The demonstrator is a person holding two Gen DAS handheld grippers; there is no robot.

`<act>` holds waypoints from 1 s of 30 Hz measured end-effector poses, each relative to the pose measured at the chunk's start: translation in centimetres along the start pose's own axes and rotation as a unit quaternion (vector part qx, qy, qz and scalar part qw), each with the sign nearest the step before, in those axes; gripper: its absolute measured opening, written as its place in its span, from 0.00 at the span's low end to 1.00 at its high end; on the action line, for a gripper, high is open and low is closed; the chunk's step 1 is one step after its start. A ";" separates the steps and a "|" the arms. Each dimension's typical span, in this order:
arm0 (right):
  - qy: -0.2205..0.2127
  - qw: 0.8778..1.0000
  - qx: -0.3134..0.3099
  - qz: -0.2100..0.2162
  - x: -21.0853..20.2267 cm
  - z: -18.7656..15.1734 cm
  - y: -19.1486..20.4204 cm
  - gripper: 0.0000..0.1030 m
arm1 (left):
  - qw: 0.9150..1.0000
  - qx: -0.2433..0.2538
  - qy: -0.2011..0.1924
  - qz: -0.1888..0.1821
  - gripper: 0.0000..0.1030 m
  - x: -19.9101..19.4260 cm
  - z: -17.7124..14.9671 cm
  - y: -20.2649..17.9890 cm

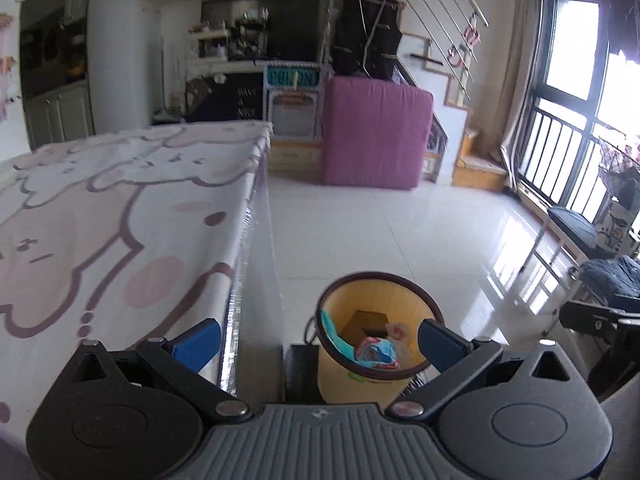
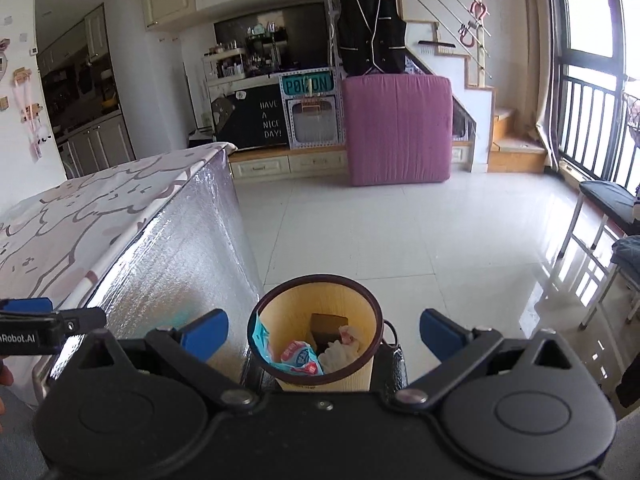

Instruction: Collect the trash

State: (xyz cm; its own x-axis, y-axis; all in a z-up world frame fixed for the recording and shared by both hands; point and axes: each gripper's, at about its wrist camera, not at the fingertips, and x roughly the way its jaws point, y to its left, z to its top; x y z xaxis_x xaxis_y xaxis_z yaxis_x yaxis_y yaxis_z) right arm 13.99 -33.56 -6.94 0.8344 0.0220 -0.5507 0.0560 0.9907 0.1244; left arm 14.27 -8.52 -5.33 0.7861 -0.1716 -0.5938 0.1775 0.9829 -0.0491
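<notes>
A yellow waste bin with a dark brown rim stands on the floor beside the table's corner. Inside it lie a blue and red wrapper, a crumpled white bag and a brown box. My left gripper hangs open above the bin, its blue fingers empty. My right gripper is also open and empty, straddling the bin from above. The left gripper's blue tip shows at the far left of the right wrist view.
The table carries a pink cartoon cloth and foil-covered sides. White tiled floor stretches ahead. A purple mattress leans at the back, stairs beside it. A chair and a window railing stand at the right.
</notes>
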 end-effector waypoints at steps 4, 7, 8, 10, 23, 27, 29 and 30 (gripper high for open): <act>-0.004 1.000 -0.001 -0.004 -1.0 -1.3 0.6 1.00 | 1.000 0.002 -0.011 0.012 1.00 -0.9 -1.1 0.0; -0.009 1.000 -0.010 -0.010 -1.7 -2.3 1.0 1.00 | 1.000 0.001 -0.012 0.012 1.00 -1.4 -2.2 0.0; -0.011 1.000 -0.011 -0.013 -1.9 -2.6 1.1 1.00 | 1.000 0.002 -0.013 0.013 1.00 -1.7 -2.5 -0.1; -0.016 1.000 -0.011 -0.017 -2.4 -3.1 1.1 1.00 | 1.000 0.008 -0.016 0.018 1.00 -2.0 -3.2 -0.2; -0.038 0.997 -0.031 -0.053 -4.0 -6.0 1.2 1.00 | 0.999 0.017 -0.030 0.039 1.00 -2.9 -5.8 0.2; -0.034 0.998 -0.017 -0.053 -3.9 -6.7 0.8 1.00 | 0.999 0.017 -0.027 0.039 1.00 -2.9 -6.2 0.3; -0.037 0.998 -0.010 -0.057 -4.1 -6.9 0.6 1.00 | 0.999 0.017 -0.027 0.039 1.00 -3.0 -6.3 0.2; -0.039 0.997 -0.008 -0.059 -4.1 -6.9 0.7 1.00 | 0.999 0.016 -0.028 0.038 1.00 -3.0 -6.4 0.2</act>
State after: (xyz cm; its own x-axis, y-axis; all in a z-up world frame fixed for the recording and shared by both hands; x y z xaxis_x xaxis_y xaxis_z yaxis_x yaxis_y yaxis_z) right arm 6.84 -32.07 -10.33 0.8627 -0.1050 -0.4947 0.1482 0.9878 0.0487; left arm 8.13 -7.37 -8.70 0.8294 -0.1002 -0.5497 0.1340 0.9908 0.0215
